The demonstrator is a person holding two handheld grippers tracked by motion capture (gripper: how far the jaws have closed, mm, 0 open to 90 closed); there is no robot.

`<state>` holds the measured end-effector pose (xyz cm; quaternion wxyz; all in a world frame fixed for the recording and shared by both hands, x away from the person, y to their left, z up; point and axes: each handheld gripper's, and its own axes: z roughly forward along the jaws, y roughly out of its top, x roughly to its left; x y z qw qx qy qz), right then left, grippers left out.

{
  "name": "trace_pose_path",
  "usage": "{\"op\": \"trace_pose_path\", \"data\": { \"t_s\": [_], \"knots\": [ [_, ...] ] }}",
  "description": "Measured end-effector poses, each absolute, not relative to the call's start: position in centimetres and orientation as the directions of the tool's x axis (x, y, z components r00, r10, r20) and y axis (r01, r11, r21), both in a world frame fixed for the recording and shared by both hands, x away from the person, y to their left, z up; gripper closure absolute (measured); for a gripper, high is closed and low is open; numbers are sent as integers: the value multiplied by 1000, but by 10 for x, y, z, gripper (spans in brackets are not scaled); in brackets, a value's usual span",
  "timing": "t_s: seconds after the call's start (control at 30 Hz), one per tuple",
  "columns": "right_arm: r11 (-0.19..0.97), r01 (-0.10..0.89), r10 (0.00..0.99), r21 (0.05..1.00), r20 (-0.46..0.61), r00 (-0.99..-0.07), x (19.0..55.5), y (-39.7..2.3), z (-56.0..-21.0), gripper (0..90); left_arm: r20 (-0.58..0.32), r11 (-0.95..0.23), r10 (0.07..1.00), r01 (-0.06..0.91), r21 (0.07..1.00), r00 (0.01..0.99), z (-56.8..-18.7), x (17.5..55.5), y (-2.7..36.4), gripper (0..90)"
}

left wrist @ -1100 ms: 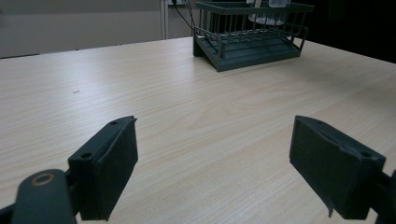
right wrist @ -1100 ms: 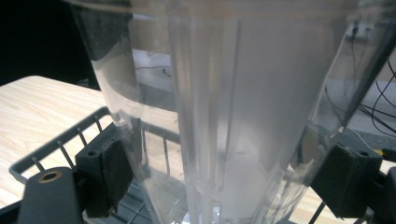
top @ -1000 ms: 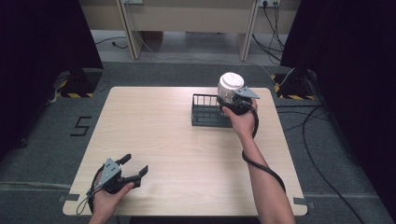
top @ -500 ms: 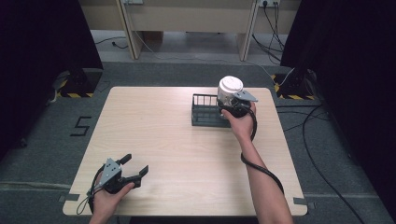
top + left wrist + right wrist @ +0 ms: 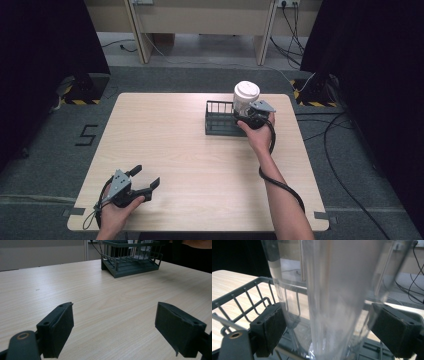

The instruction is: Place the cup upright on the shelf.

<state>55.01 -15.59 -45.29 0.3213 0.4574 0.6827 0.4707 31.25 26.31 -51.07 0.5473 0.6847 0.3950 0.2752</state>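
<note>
Since a second ago little has moved: the cup (image 5: 245,96) stays at the right end of the rack (image 5: 218,120), with the right hand-held gripper (image 5: 251,116) shifted only slightly beside it.

From the high view, the rack sits on the far right part of the table (image 5: 200,165), the clear cup with a white lid standing in it. The left hand-held gripper (image 5: 145,181) rests at the near left corner, jaws spread.

In the left gripper view, its jaws stand wide apart over bare wood; the rack (image 5: 131,258) lies far ahead.

In the right gripper view, the cup (image 5: 332,297) stands between open jaws, which do not clamp it.
</note>
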Motion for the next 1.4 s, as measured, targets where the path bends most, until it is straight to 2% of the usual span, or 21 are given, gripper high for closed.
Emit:
{"op": "trace_pose_path", "data": {
  "t_s": [0.47,0.97,1.4],
  "knots": [
    [93,317,917,944,43,-397,520,-167,-453,156,-58,-85,849,243,966,526,-511,313,264,147],
    [124,321,902,939,29,-432,487,-182,-450,183,-60,-83,850,244,966,524,-511,312,265,146],
    [109,340,905,934,48,-422,456,-207,-452,200,-55,-85,854,244,966,517,-512,312,265,146]
  ]
}}
